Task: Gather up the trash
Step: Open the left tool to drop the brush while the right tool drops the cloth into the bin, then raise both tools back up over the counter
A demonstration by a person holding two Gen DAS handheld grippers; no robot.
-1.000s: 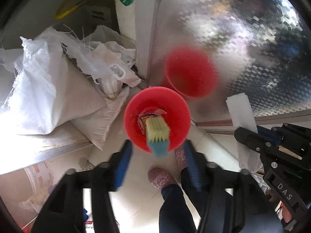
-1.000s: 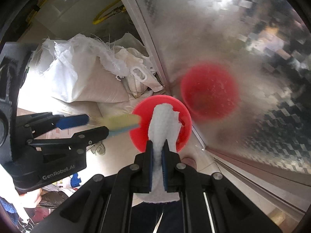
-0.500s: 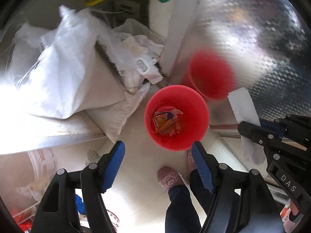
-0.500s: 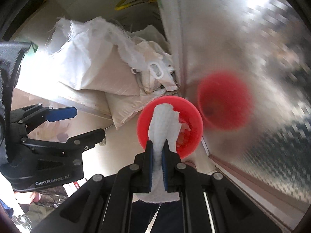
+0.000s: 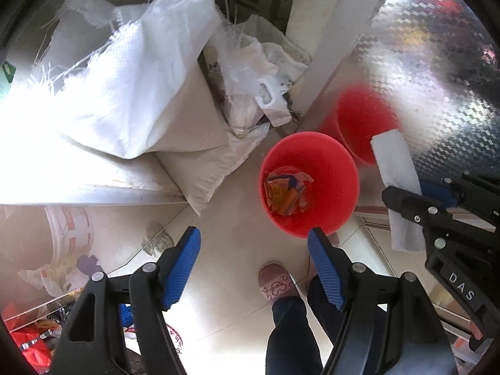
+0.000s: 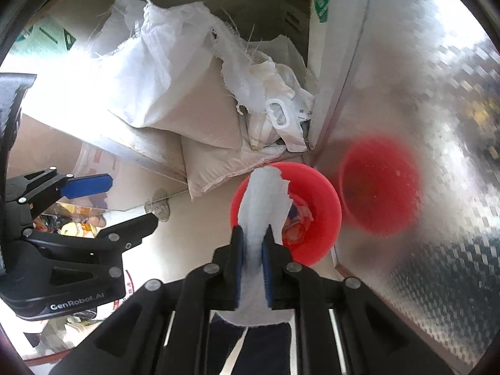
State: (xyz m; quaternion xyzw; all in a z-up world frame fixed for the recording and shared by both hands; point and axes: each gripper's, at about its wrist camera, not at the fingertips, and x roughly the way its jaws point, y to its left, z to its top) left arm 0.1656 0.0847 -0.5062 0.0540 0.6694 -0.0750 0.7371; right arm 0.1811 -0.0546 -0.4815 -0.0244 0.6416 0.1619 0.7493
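right tool (image 6: 253,243) easing open | tissue (image 6: 262,197) between pads | over red bin (image 6: 325,193)

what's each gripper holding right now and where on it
The right gripper has a white paper towel between its fingers, near the towel's lower end; its jaws have just been opening. The left gripper is open and holds nothing.

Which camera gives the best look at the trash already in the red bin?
The left wrist view: it looks straight down into the bin, showing the orange and blue wrappers unobstructed. In the right wrist view the white tissue held in the right gripper covers most of them.
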